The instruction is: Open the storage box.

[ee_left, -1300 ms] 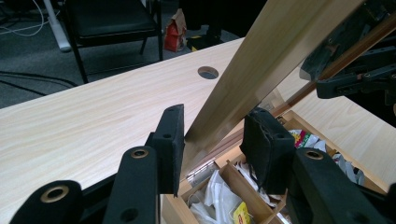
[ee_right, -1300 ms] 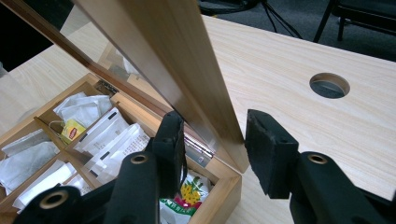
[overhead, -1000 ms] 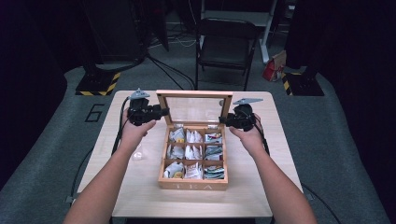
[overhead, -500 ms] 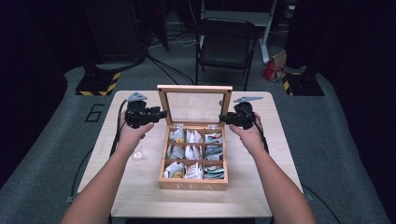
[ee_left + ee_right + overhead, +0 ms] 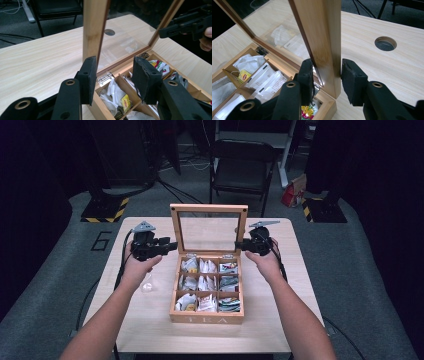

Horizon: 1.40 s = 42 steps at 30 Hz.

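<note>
1. Left gripper (image 5: 170, 246): held level at the left edge of the upright lid (image 5: 209, 227). In the left gripper view its jaws stand part-open astride the lid's left frame post (image 5: 93, 27); one pad (image 5: 88, 77) lies at the post, the other is clear of it with the hinge (image 5: 105, 78) showing in the gap. It grips nothing; judged, it serves as a guard that steadies the lid from this side.

2. Glass jar (image 5: 147, 284): a small clear vessel on the table (image 5: 280, 315), just beside the left forearm and apart from the box.

3. Tea box (image 5: 207, 292): a wooden box of nine compartments at the table's centre, its front toward the person and marked "TEA". Tea bags (image 5: 200, 282) fill the cells. The glass-paned lid stands about vertical on the rear hinges, so the contents lie exposed.

4. Right gripper (image 5: 239, 246): level at the lid's right edge. In the right gripper view its jaws, which have just been closing, clamp the right frame post (image 5: 325, 37) low down near the hinge, one pad (image 5: 352, 80) on the outer face and one on the inner. Judged, this grip controls the lid's swing.

5. Cable hole (image 5: 385, 43): a round opening in the table behind the lid.
</note>
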Each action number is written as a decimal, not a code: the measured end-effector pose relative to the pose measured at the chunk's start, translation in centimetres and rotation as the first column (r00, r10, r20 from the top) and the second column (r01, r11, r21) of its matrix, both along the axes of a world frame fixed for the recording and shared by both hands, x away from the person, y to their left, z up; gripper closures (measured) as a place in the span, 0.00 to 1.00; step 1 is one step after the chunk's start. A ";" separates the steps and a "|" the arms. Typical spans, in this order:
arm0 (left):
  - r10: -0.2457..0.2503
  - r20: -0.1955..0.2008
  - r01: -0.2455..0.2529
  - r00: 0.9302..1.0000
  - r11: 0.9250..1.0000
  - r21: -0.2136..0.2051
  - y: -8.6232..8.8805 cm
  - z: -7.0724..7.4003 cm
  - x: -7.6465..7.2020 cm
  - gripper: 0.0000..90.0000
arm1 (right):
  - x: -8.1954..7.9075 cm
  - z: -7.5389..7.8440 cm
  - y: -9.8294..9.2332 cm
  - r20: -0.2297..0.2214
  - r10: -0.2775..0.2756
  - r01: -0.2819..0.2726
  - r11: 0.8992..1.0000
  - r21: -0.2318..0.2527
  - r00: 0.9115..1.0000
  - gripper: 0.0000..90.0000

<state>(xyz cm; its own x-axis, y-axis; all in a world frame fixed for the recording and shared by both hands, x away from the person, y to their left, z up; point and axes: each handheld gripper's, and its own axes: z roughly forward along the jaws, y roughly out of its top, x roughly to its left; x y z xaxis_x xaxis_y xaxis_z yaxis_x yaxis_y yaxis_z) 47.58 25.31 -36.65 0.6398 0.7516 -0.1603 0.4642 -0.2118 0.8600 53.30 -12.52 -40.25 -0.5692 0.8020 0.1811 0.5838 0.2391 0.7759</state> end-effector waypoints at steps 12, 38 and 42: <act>-0.016 -0.020 0.016 1.000 1.000 0.000 0.1 0.2 -0.4 0.60 | 0.9 -0.4 0.0 -0.002 -0.030 0.030 1.000 0.009 1.000 0.71; -0.004 -0.026 0.004 1.000 1.000 0.012 0.2 -0.5 -1.1 0.57 | 1.0 -0.9 -0.1 -0.029 -0.070 0.069 0.997 -0.035 0.997 0.62; -0.002 -0.026 0.002 1.000 1.000 0.014 0.1 -0.6 -1.7 0.55 | 0.3 -0.5 -0.4 -0.003 -0.077 0.077 0.996 -0.038 0.997 0.60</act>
